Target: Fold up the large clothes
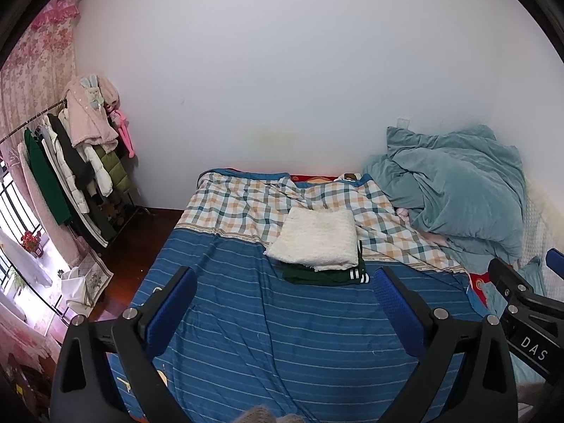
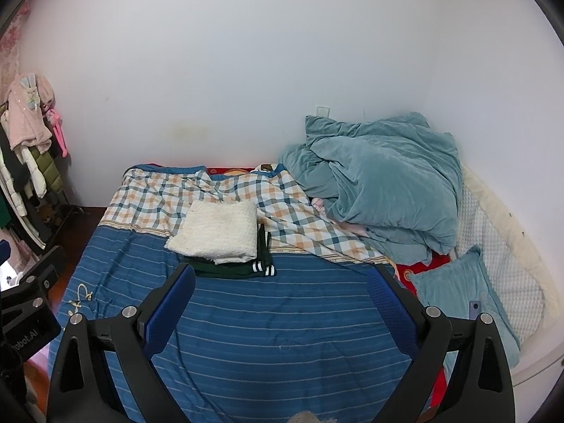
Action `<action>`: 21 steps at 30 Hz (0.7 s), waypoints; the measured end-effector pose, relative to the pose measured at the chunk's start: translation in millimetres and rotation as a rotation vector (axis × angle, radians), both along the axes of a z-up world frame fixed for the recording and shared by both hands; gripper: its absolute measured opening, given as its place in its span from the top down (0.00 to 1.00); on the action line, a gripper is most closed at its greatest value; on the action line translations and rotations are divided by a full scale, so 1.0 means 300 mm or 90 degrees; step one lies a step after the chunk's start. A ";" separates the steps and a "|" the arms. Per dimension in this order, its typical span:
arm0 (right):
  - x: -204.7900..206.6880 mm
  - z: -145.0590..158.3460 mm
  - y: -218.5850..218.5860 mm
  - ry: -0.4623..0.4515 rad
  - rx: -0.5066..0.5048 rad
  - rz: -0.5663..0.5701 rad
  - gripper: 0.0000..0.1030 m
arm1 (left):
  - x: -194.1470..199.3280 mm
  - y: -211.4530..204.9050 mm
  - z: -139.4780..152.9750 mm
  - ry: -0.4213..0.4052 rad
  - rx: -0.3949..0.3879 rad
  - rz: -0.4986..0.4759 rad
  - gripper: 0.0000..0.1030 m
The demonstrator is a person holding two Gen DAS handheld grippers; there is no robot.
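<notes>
A folded cream fuzzy garment lies on top of a folded dark green garment with white stripes in the middle of the bed; both show in the right wrist view too, the cream one over the green one. My left gripper is open and empty, held above the blue striped bedcover, short of the stack. My right gripper is open and empty, to the right of the stack. The right gripper's body shows at the right edge of the left wrist view.
A crumpled teal duvet is heaped at the bed's far right, with a teal pillow in front. A checked sheet covers the far part. A clothes rack with hanging coats stands left by the window.
</notes>
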State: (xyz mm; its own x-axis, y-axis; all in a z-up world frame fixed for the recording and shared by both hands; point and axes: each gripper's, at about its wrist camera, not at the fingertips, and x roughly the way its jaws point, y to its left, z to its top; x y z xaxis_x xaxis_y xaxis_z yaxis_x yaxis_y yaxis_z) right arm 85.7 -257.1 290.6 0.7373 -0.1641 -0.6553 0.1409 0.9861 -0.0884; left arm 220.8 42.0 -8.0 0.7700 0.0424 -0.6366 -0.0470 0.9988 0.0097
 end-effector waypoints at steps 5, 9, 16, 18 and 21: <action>-0.003 -0.002 -0.003 0.000 0.000 -0.001 0.03 | -0.009 0.005 0.013 0.003 -0.001 -0.002 0.01; -0.015 -0.001 0.001 0.000 -0.001 -0.002 0.03 | -0.012 0.009 0.018 0.002 -0.002 -0.001 0.01; -0.015 -0.001 0.014 -0.002 -0.003 -0.001 0.03 | -0.022 0.019 0.013 0.001 -0.005 0.000 0.01; -0.017 -0.002 0.018 -0.002 -0.003 -0.001 0.03 | -0.024 0.021 0.013 0.001 -0.005 0.000 0.01; -0.023 -0.003 0.019 -0.002 -0.002 -0.003 0.03 | -0.025 0.020 0.014 0.002 -0.004 0.002 0.01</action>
